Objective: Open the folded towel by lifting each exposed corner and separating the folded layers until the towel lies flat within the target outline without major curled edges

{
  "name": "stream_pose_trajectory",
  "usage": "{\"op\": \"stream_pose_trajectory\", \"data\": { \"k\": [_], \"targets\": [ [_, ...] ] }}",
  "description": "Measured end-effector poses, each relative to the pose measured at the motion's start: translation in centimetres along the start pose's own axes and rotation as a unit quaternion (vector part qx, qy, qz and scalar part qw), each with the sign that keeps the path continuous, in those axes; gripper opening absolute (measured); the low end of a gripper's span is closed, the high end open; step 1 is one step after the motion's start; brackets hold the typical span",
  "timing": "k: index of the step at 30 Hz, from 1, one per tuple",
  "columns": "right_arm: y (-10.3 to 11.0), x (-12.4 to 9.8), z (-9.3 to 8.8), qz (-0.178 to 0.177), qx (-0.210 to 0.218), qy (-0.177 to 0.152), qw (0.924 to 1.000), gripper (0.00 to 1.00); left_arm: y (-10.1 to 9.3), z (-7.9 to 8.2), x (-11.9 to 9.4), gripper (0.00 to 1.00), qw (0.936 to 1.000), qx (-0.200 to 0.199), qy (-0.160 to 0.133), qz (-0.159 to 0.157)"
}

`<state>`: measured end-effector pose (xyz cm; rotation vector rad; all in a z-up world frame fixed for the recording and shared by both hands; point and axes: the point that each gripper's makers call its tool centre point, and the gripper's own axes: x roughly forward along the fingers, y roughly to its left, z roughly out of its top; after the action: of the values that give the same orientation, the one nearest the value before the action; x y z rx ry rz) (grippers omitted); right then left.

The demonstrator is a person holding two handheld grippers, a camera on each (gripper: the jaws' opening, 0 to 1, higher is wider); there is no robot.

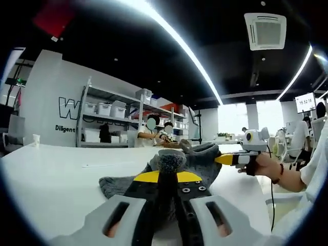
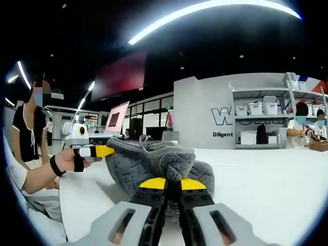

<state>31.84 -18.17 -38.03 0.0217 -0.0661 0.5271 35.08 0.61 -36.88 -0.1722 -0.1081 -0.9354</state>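
The left gripper (image 1: 168,177) had its yellow-tipped jaws pressed together on a tuft of the grey towel (image 1: 197,156), and the pinched fabric stood up between the tips as a small fuzzy knob. In the same left gripper view, the right gripper (image 1: 223,159) came in from the right, held in a person's hand (image 1: 262,165), its yellow tip touching the towel's far raised edge.

In the right gripper view, the right gripper (image 2: 172,183) likewise had its jaws closed tight on a fold of the towel (image 2: 154,159), with thick cloth bulging up just past the tips. There the left gripper (image 2: 105,150) entered from the left, in a hand (image 2: 66,160) with a dark strap at the wrist, its yellow tip meeting the towel's upper left corner.

The towel was dark grey, plush and ribbed, and not flat: it was bunched and lifted into a rumpled hump between the two grippers, with layers folded over one another and the edges rolled. Its lower part lay on the white worktop (image 1: 61,174), near the edge closest to the person, well away from the far edge. I could not make out any target outline on the worktop beneath it.
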Motion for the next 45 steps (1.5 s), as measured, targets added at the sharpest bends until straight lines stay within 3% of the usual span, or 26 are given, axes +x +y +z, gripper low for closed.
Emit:
{"op": "stream_pose_trajectory", "data": {
  "k": [15,27,36,45],
  "targets": [
    [1.5,-1.6,-0.8,0.010,-0.008,-0.001,0.9999,0.01,-1.4,-1.2,-1.6,0.09,0.9997,0.018,0.010,-0.010],
    [2.1,-2.9,-1.3,0.017,-0.013,-0.001,0.9998,0.01,-2.7,-1.3,-2.5,0.10,0.9979,0.055,0.026,-0.022],
    [3.1,-4.0,-1.7,0.023,-0.022,0.002,0.9995,0.02,-3.7,-1.3,-3.5,0.10,0.9973,0.066,0.020,-0.026],
    [4.4,-5.8,-2.4,0.030,-0.041,0.013,0.9986,0.02,-5.6,-2.2,-5.9,0.12,0.9940,0.092,0.044,-0.041]
  ]
}}
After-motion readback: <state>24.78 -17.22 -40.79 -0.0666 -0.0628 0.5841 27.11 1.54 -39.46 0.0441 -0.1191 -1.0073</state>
